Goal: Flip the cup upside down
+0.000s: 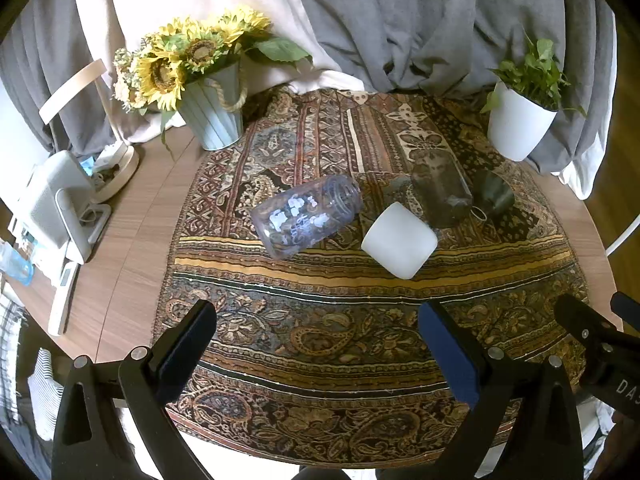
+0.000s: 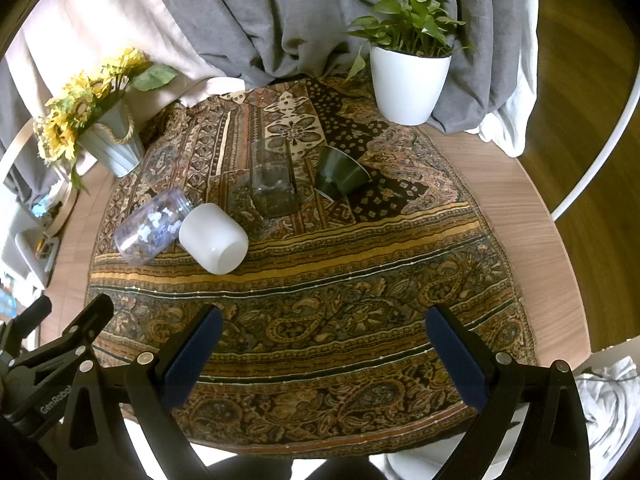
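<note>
A white cup (image 1: pixel 399 240) (image 2: pixel 213 238) lies on its side on the patterned cloth (image 1: pixel 360 340) (image 2: pixel 340 292), base towards me. A clear purple jar (image 1: pixel 306 216) (image 2: pixel 151 226) lies on its side to its left. A dark clear glass (image 1: pixel 440 188) (image 2: pixel 274 178) and a dark green cup (image 1: pixel 494 194) (image 2: pixel 342 172) lie on their sides behind. My left gripper (image 1: pixel 318 340) is open and empty, well short of the cups. My right gripper (image 2: pixel 324 344) is open and empty, also short of them. The right gripper's body shows at the right edge of the left wrist view (image 1: pixel 600 344).
A sunflower pot (image 1: pixel 212 112) (image 2: pixel 114 148) stands at the back left and a white plant pot (image 1: pixel 520 124) (image 2: pixel 408 84) at the back right. Grey and cream drapes hang behind. A white device (image 1: pixel 60 208) and a lamp base (image 1: pixel 116 172) stand at the left on the wooden table (image 1: pixel 132 248).
</note>
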`<state>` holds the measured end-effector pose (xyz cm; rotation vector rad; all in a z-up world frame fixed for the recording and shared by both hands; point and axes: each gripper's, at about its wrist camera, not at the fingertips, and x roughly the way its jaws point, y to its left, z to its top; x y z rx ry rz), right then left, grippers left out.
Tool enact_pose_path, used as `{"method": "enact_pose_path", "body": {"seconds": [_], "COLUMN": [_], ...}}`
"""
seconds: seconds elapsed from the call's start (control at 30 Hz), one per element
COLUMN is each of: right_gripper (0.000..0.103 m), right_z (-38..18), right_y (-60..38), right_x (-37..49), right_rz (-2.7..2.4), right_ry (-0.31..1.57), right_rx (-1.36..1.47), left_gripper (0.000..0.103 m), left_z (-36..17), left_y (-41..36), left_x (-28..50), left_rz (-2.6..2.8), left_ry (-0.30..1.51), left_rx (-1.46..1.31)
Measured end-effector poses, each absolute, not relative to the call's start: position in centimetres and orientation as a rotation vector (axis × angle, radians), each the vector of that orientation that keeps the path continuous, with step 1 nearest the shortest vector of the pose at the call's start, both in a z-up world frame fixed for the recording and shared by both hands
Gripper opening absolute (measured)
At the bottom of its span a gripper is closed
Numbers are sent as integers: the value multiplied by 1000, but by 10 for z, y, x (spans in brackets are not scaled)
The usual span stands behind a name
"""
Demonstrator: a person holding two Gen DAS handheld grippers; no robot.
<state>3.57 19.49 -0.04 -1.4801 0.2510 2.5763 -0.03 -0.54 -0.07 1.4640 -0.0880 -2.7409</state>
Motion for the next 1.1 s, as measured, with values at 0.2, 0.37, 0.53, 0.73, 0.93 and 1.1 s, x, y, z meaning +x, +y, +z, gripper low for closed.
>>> {"method": "enact_pose_path", "body": {"seconds": [0.2,0.37,0.53,0.73,0.93,1.1], "right_gripper": [102,102,102,102,102,102], "right_z": [-1,-1,-1,-2,-3,-4], "right_y": [195,195,194,194,194,193], "right_x": [36,35,35,34,33,32], "right_rz": [2577,2577,2575,2575,2576,2573], "right_ry": [252,248,248,247,246,245], "right_rx": [-1481,-1477,-1481,-1482,-1485,-1486], "left_gripper": [103,103,103,103,103,103], "left_z": [-1,-1,-1,-1,-1,-1], "left_y": [-4,-5,-5,-6,-6,-6], "left_x": [-1,-1,-1,-2,-2,-3], "left_rz": [-2743,-2743,-2745,-2747,-2747,-2747], "left_ry": [-93,-95,-97,-99,-99,-101], "left_rx": [1466,1465,1467,1471,1472,1474]}}
